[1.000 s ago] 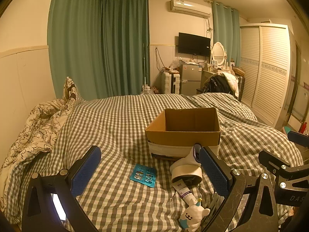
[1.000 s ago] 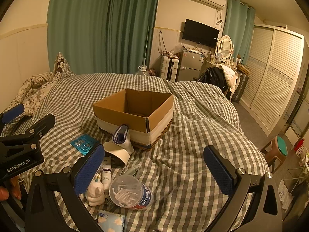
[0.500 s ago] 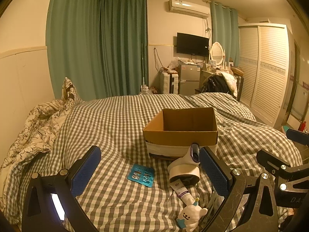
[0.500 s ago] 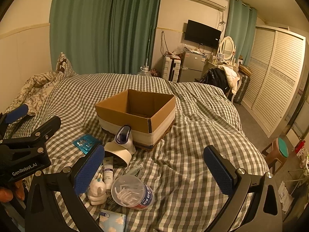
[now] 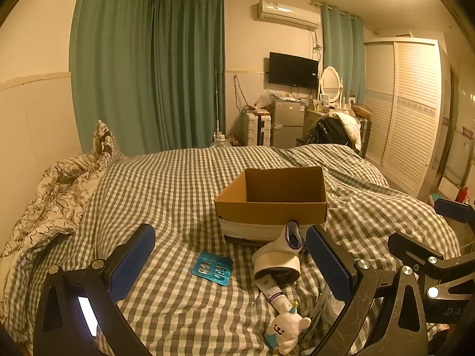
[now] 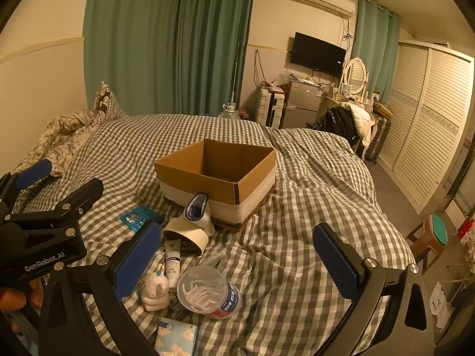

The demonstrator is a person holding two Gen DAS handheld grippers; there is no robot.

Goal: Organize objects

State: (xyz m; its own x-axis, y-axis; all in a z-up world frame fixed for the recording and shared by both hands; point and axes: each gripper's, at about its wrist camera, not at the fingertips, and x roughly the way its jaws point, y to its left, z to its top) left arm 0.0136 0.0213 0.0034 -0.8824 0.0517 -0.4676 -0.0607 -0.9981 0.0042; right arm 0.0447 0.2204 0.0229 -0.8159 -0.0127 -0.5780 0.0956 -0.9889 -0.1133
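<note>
Right wrist view: both grippers, left gripper [image 6: 35, 184] and right gripper [image 6: 237, 255], spread wide, short of cardboard box [image 6: 216, 178].

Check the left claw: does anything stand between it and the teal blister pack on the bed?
Nothing visible does. The left claw is open, and the blister pack lies flat on bare checkered duvet ahead between its fingers. The white handheld device sits to its right, apart.

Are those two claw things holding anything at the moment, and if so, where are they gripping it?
Nothing is held. The left gripper and the right gripper are both wide open above the bed, with no object between their fingers.
</note>
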